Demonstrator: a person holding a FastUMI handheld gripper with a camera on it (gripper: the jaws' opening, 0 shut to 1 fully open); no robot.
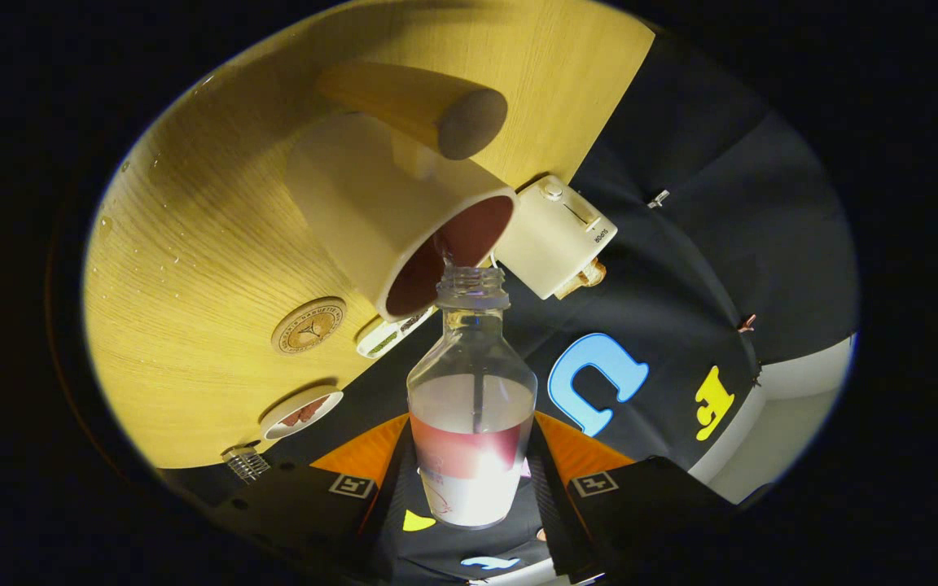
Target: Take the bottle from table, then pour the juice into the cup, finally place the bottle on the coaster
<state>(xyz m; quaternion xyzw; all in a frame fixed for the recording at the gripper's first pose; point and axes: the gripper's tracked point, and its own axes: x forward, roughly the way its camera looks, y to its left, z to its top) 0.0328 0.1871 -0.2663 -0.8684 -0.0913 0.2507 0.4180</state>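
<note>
Gripper (469, 488) clamps the bottle (471, 407), tipped at the cup (404, 220).
Thin stream could miss the rim and wet the table (192, 268).

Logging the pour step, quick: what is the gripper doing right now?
Gripper: closed on the clear plastic bottle, both fingers pressing its labelled body, its open mouth tipped at the cream cup.
</note>
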